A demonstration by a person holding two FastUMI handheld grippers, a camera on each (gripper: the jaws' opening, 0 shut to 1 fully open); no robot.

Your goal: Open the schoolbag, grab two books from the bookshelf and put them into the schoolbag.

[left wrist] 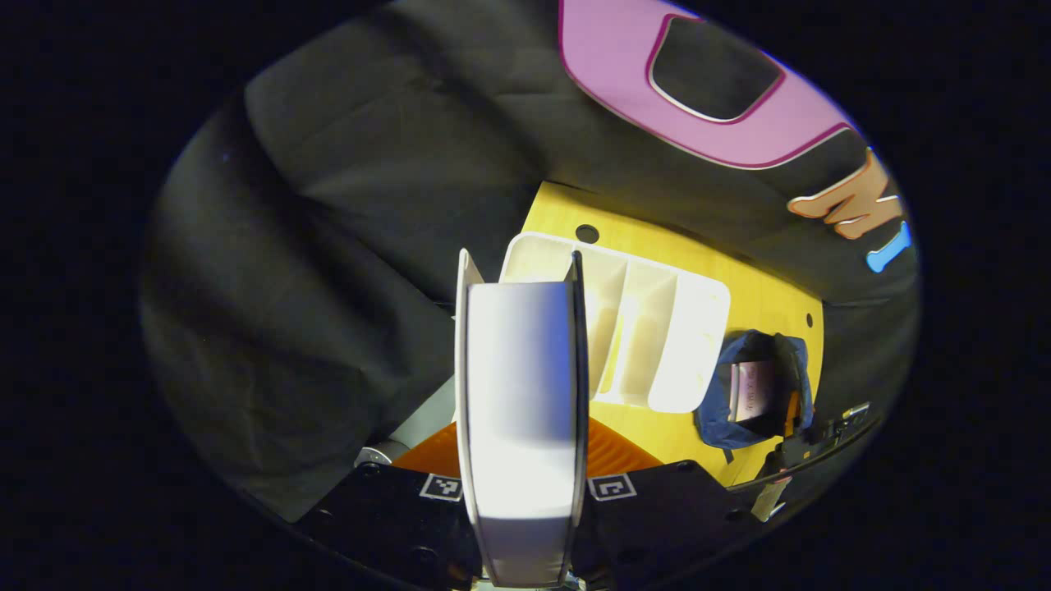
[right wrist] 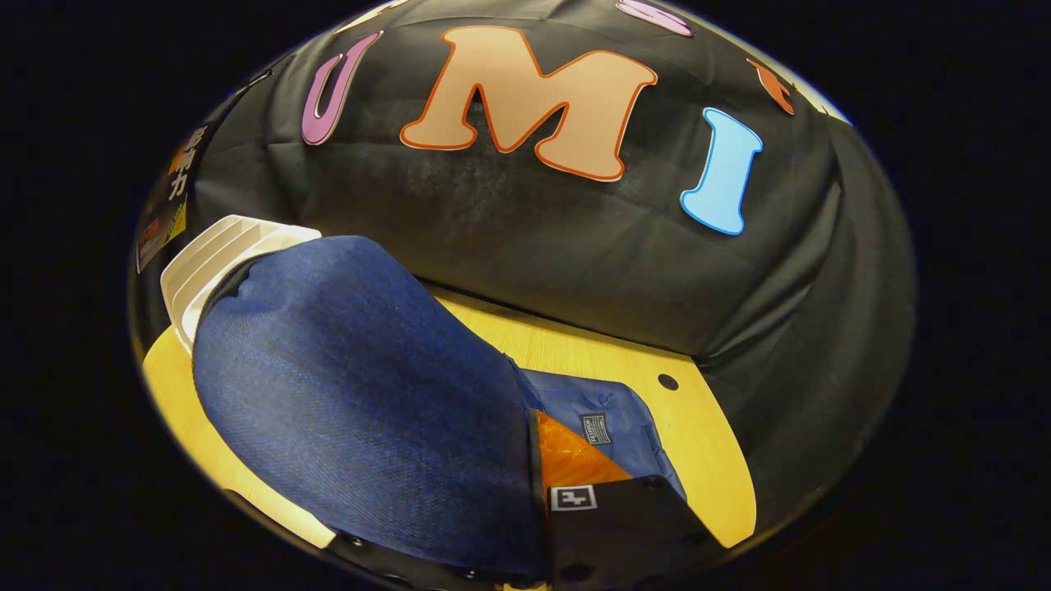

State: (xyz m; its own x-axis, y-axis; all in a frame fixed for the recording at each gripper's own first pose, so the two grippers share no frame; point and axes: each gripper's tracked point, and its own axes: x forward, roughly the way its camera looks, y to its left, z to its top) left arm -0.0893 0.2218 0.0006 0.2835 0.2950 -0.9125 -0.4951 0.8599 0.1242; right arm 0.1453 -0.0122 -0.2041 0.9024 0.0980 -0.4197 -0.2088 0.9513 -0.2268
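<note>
In the left gripper view my left gripper (left wrist: 522,460) is shut on a book (left wrist: 521,386), held spine down with its white page edge facing me, above the table's near side. Behind it stands the white bookshelf (left wrist: 657,328), its slots showing no books. The blue schoolbag (left wrist: 743,386) lies open at the right with another book (left wrist: 751,392) inside. My right gripper (left wrist: 813,447) sits at the bag's mouth. In the right gripper view my right gripper (right wrist: 530,492) is shut on the bag's blue denim flap (right wrist: 361,386), lifted and hiding one finger.
The yellow wooden table (right wrist: 706,443) carries the bag and the bookshelf (right wrist: 213,254); it has a small round hole (right wrist: 667,382) near its back edge. Black booth cloth (right wrist: 575,246) rises right behind the table.
</note>
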